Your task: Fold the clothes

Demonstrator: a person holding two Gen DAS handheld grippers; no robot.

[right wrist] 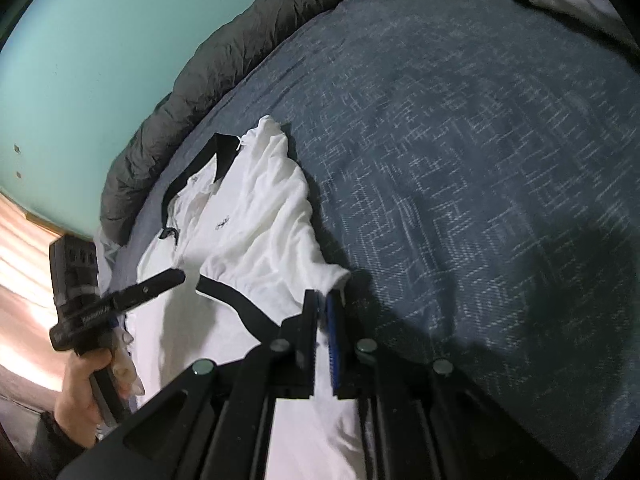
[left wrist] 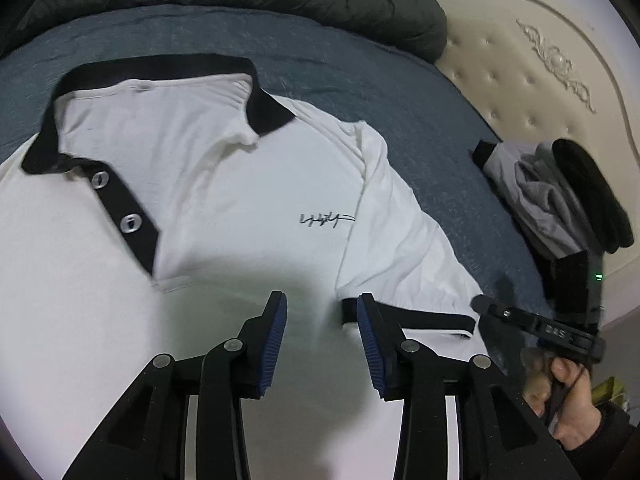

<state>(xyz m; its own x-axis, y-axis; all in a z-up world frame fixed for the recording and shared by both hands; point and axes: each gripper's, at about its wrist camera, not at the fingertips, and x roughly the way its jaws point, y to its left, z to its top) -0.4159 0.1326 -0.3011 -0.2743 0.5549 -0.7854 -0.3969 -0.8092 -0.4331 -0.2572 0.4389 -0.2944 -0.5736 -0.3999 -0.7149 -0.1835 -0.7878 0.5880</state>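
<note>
While angled downward, left gripper [left wrist: 322, 312] parted over polo shirt [left wrist: 224, 184], right gripper [right wrist: 322, 304] pinching its sleeve [right wrist: 280, 248].

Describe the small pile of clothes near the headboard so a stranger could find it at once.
Start at the cream tufted headboard and drop to the edge of the blue bedspread below it. The pile sits there: crumpled grey fabric under a black piece, bunched up and apart from the flat white polo shirt.

White polo shirt [left wrist: 224, 184], black trim, face-up, seemingly flat on bed
</note>
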